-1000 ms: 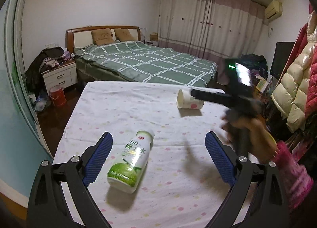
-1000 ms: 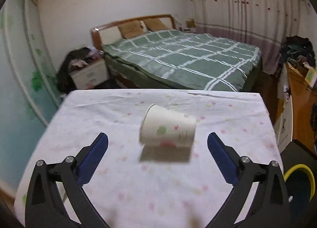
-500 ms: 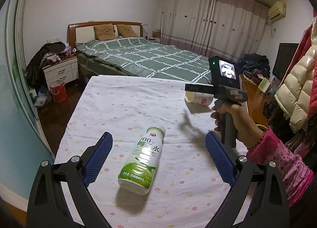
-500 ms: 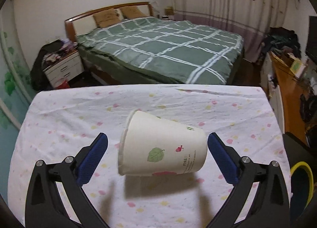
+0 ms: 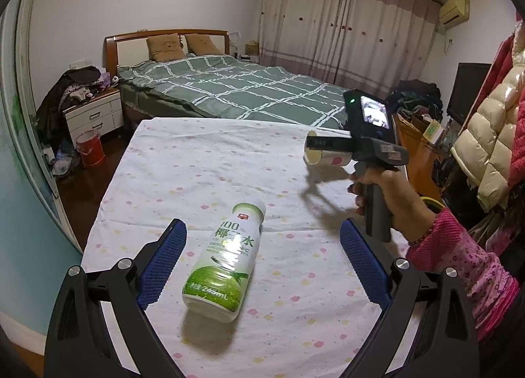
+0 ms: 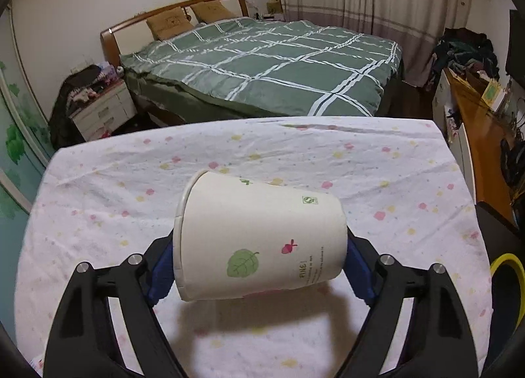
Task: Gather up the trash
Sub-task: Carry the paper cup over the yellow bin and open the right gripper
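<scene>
The right gripper [image 6: 259, 266] had just been closing its 2 jaws around the paper cup [image 6: 259, 237] lying sideways on the table [image 6: 393, 161], apparently touching both ends. The left gripper [image 5: 262, 263] stood wide apart around the bottle [image 5: 226, 260].

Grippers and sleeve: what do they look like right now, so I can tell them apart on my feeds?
Both grippers, left gripper and right gripper, share black angular frames, silver bolts and blue textured pads. The right one has a grey pistol handle and small lit screen. The sleeve is pink, patterned.
</scene>
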A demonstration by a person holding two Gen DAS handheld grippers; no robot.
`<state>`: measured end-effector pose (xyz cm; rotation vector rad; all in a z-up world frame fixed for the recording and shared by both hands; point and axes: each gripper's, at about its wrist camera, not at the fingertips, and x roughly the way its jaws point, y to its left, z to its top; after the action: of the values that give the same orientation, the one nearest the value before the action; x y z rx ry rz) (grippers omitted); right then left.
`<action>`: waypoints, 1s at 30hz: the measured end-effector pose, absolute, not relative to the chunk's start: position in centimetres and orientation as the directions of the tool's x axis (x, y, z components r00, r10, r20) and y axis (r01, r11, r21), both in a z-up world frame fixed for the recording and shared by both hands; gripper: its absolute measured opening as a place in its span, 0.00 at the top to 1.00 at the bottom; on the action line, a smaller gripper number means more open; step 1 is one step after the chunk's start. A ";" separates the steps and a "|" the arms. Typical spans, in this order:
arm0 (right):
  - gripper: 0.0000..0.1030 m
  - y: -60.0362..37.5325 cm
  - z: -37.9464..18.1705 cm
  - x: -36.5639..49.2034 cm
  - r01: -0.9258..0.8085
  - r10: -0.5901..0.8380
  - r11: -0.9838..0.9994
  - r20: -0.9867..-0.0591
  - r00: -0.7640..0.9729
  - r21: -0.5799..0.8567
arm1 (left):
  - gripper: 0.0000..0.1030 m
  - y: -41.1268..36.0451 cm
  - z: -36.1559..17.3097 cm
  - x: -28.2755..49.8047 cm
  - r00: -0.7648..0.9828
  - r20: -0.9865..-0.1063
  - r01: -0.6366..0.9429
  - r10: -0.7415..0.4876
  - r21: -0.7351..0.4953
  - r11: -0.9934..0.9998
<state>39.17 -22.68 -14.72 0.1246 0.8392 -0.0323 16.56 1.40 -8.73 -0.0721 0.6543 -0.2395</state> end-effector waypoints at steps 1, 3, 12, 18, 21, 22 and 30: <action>0.22 -23.1 -14.3 38.5 0.074 0.029 0.992 -0.740 0.672 0.106 | 0.10 1.3 -8.7 16.5 0.767 -0.594 0.199 -0.243 -0.140 0.970; 0.22 -24.1 -13.2 36.8 0.067 0.039 0.991 -0.726 0.686 0.116 | 0.10 1.1 -8.7 16.5 0.767 -0.593 0.202 -0.244 -0.138 0.970; 0.22 -35.7 -9.2 24.8 0.171 -0.041 0.977 -0.671 0.741 0.130 | 0.10 0.4 -9.0 16.1 0.761 -0.597 0.215 -0.252 -0.134 0.967; 0.22 -45.7 -11.2 17.4 0.368 -0.207 0.926 -0.697 0.686 0.087 | 0.10 -0.4 -9.3 16.0 0.759 -0.605 0.209 -0.240 -0.122 0.970; 0.22 -50.1 -13.5 15.5 0.450 -0.242 0.888 -0.735 0.633 0.094 | 0.10 -0.8 -9.4 16.0 0.753 -0.613 0.212 -0.239 -0.117 0.970; 0.22 -51.2 -14.3 15.1 0.465 -0.245 0.880 -0.749 0.616 0.094 | 0.10 -1.0 -9.5 16.0 0.750 -0.617 0.213 -0.238 -0.115 0.970; 0.22 -55.2 -19.1 15.2 0.559 -0.293 0.827 -0.803 0.519 0.060 | 0.10 -2.6 -9.7 15.9 0.740 -0.633 0.226 -0.226 -0.083 0.971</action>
<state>15.15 -55.20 -19.11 0.3310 0.8879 -0.5220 15.93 -2.63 -9.74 -0.0005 0.6944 -0.2482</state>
